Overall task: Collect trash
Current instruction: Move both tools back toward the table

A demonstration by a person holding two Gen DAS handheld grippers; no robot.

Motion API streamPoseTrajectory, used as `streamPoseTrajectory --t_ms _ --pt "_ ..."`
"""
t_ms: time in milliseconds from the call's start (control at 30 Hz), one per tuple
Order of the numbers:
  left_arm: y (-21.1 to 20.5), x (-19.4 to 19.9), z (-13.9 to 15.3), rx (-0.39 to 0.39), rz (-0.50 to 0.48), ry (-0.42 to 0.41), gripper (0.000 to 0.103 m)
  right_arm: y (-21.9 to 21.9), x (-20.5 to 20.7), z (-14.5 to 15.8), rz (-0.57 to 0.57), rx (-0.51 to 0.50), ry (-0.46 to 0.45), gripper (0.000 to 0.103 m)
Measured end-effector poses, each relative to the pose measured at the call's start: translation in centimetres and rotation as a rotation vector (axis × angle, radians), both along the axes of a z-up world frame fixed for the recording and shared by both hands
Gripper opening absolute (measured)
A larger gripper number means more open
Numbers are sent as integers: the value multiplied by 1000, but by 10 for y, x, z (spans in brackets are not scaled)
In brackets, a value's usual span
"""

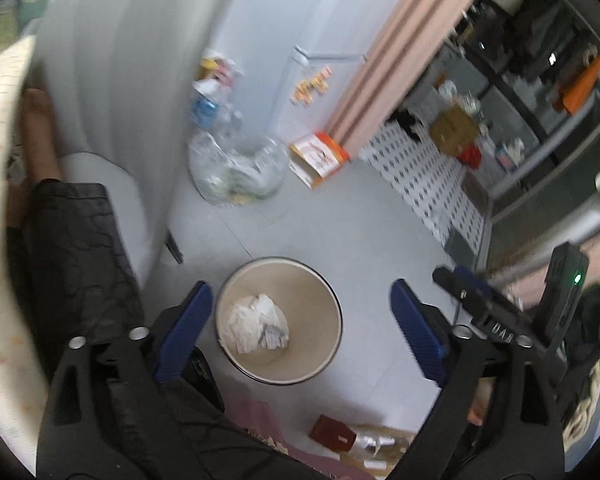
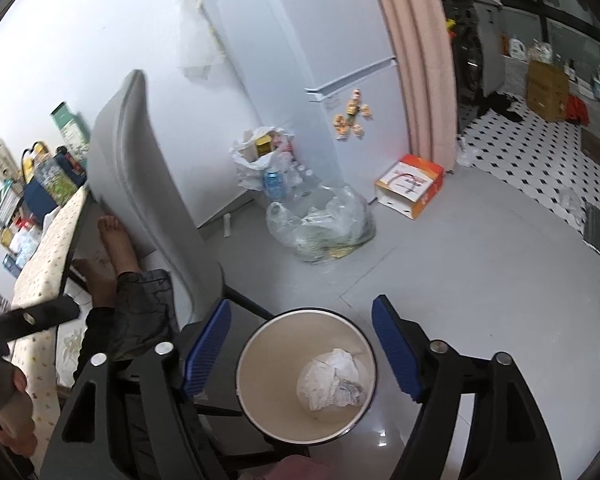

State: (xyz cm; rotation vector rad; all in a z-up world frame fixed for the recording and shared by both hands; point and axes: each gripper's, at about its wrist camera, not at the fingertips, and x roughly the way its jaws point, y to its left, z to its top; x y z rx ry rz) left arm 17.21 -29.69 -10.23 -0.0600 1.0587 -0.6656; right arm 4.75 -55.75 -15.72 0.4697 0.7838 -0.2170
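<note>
Left wrist view: left gripper [image 1: 302, 326] jaws released, empty, above the bin [image 1: 279, 320]; crumpled paper [image 1: 258, 327] lies inside. Right gripper [image 2: 300, 348] likewise spread, empty. Lift clear without nudging the rim; seek remaining trash next.

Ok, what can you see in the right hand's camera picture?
A round beige wastebasket on the grey floor holds crumpled white paper, framed by the open blue-padded right gripper. Behind stand a grey chair and a clear plastic rubbish bag.

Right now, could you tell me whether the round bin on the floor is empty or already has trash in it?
Not empty: the bin stands upright with crumpled white paper lying at its bottom; most of its inside is bare.
</note>
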Motion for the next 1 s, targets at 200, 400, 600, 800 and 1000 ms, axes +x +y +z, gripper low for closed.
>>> streamPoseTrajectory --t_ms 200,400,600,800,1000 --pt "50 -2 36 -34 106 -91 97 38 17 21 73 -27 -40 89" --pt "98 -10 57 -75 167 -150 97 71 30 50 112 -77 -76 95" --pt "147 -26 73 -104 230 -201 97 107 37 67 171 -100 -83 95" --pt "195 -39 87 -134 301 -262 97 152 42 88 250 -129 -107 95" --pt "247 -49 91 -152 403 -289 97 195 45 109 342 -160 -137 95"
